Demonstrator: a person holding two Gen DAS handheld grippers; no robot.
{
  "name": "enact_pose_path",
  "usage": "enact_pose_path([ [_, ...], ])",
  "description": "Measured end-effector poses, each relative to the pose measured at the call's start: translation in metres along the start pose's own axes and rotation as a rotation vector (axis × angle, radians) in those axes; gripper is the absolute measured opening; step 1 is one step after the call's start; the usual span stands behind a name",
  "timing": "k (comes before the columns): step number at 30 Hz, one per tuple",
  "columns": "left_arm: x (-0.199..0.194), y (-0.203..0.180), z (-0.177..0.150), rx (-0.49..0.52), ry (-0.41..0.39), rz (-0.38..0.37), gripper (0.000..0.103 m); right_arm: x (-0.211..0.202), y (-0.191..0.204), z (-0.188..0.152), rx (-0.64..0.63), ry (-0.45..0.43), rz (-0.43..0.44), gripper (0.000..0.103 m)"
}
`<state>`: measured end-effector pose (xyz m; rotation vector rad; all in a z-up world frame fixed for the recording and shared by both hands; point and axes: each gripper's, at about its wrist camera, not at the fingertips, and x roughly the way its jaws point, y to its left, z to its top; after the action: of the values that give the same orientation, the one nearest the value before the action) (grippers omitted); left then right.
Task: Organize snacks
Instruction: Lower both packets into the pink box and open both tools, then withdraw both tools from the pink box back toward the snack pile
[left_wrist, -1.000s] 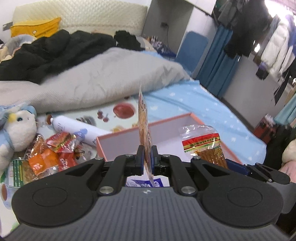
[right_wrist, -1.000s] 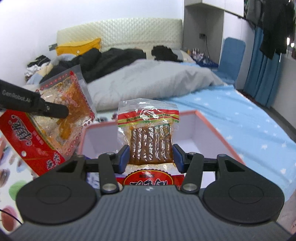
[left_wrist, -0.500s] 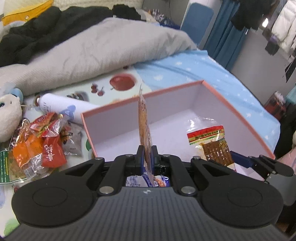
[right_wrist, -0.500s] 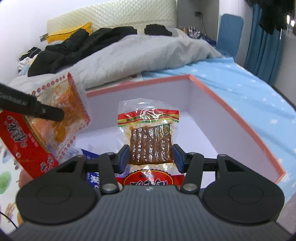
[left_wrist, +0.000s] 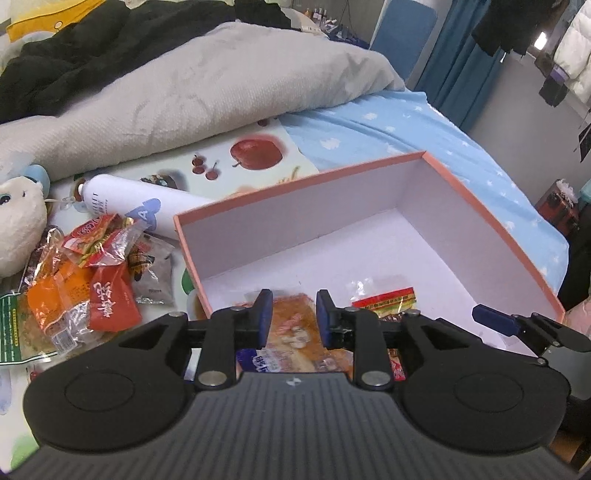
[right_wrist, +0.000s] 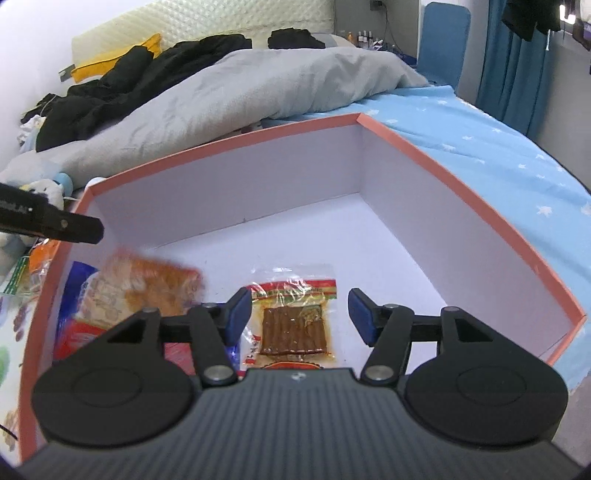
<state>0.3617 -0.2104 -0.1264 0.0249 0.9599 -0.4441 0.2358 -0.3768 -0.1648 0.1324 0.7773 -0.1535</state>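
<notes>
Step in hand: release of 2 snack packets into the salmon-rimmed cardboard box with white interior (right_wrist: 436, 173).

Left gripper (left_wrist: 293, 319): jaws opening, pads clear of the orange-filled clear snack packet (left_wrist: 295, 339), which shows blurred between and below them at the near-left corner of the box floor. Nothing is gripped.

Right gripper (right_wrist: 300, 314): jaws opening and standing wide, pads apart from the clear packet of brown strips with a red-and-green header (right_wrist: 295, 317), which lies flat on the box floor near the front wall.

Outside the box, just beyond its left wall, a heap of red and orange foil snack packets (left_wrist: 85, 291) remains unsorted.

Judgement: both deposits appear complete. The next move calls for lifting both grippers clear of the box and taking another packet from that heap.
</notes>
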Motion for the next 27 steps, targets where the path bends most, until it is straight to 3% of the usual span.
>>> enact_pose_path([
  [13,-0.101,0.01,0.004,0.013,-0.154,-0.022,0.033,-0.074,0.024,0.025,-0.011,-0.136,0.009,0.061],
  [18,-0.146,0.014,-0.002,0.023,-0.214,-0.028,0.033,-0.107,0.04,0.031,-0.025,-0.19,0.026,0.068],
  [27,-0.211,0.019,-0.019,0.041,-0.305,-0.02,0.033,-0.147,0.066,0.035,-0.054,-0.252,0.063,0.068],
])
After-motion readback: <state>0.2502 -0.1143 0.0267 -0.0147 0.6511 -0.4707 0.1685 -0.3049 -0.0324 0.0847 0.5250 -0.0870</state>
